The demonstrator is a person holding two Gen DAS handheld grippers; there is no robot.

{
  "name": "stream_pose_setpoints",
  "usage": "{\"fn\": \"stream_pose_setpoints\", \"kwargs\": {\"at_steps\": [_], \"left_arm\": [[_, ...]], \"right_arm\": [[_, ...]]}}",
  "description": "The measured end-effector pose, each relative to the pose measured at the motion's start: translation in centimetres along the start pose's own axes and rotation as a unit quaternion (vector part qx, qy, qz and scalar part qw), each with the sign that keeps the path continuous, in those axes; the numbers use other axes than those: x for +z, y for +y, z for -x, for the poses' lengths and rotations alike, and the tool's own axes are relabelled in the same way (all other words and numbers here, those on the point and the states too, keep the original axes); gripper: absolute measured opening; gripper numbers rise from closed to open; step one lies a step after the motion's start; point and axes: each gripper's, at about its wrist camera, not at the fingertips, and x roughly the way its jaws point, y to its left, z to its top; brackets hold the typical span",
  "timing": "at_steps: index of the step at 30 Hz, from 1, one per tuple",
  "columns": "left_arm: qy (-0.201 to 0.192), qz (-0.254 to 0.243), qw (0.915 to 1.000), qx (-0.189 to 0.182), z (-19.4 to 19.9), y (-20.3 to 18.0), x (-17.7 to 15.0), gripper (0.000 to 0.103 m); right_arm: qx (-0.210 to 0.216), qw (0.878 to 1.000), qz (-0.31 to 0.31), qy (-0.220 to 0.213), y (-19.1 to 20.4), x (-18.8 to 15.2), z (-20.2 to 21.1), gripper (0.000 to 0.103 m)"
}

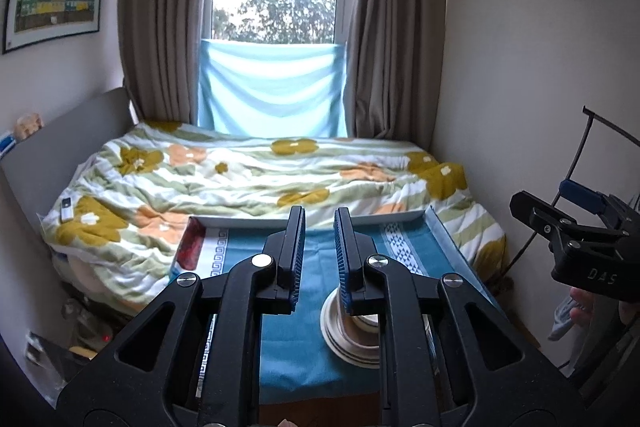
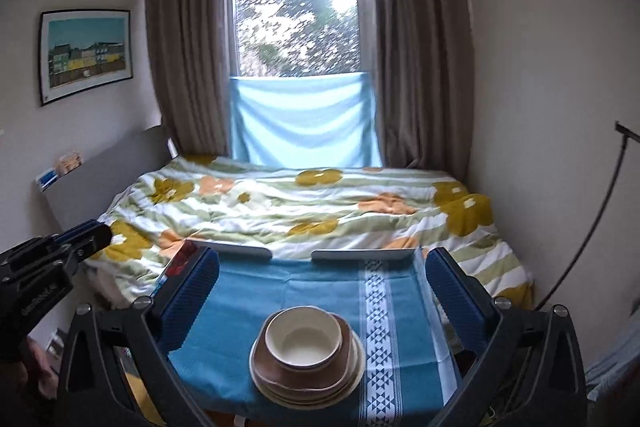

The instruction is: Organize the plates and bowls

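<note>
Our left tongs [image 1: 320,247] and right tongs [image 2: 320,303] are black, with silver screws and ribbed blue pads [image 2: 198,297]; pale lettering marks one housing.

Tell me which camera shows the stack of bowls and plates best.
The right wrist view: the stack of bowls and plates sits whole and unblocked between the open fingers. In the left wrist view the stack is half hidden behind a finger.

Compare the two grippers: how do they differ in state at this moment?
The left gripper has its jaws nearly together, with only a narrow gap; the right gripper has its jaws spread wide. The left gripper's fingers partly hide the stack of dishes; the right gripper's fingers frame the stack with the bowl on top. Shared: both hold nothing, both hang above the blue cloth, and both have blue ribbed pads.
</note>
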Motion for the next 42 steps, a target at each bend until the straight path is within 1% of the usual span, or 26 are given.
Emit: {"fn": "stream_pose_setpoints", "kwargs": {"at_steps": [1, 2, 3, 5, 7, 9, 14, 18, 42], "left_arm": [[-0.002, -0.002, 1.0000, 0.001, 0.3, 0.2, -0.1, 0.031], [-0.005, -0.002, 1.0000, 0.002, 0.6, 0.3, -0.1, 0.052], [-0.011, -0.001, 0.9999, 0.002, 0.8, 0.5, -0.3, 0.103], [-0.033, 0.009, 0.9994, -0.003, 1.6, 1.0, -0.6, 0.103], [-0.039, 0.012, 0.9992, -0.005, 1.9, 1.3, -0.8, 0.103], [-0.037, 0.007, 0.9993, 0.007, 2.0, 1.7, -1.0, 0.103], [-0.037, 0.015, 0.9991, 0.015, 2.4, 2.6, -1.6, 0.103], [-0.034, 0.011, 0.9990, 0.026, 2.4, 2.9, -1.8, 0.103], [-0.031, 0.007, 0.9990, 0.031, 2.1, 2.4, -1.4, 0.103]], "right_arm": [[-0.004, 1.000, -0.004, -0.004, 0.1, -0.1, 0.2, 0.103], [-0.005, 1.000, -0.006, -0.005, 0.1, -0.2, 0.3, 0.103], [-0.007, 1.000, -0.005, -0.006, 0.3, -0.3, 0.3, 0.103], [-0.009, 1.000, -0.002, -0.007, 0.5, -0.5, 0.4, 0.103], [-0.011, 1.000, 0.000, -0.007, 0.9, -0.6, 0.5, 0.103], [-0.011, 1.000, -0.003, -0.007, 1.0, -0.7, 0.6, 0.103], [-0.015, 1.000, 0.001, -0.008, 1.2, -0.7, 0.8, 0.103], [-0.018, 1.000, -0.003, -0.012, 1.1, -0.7, 1.0, 0.103], [-0.022, 1.000, -0.004, -0.014, 0.6, -0.7, 0.6, 0.103]]}}
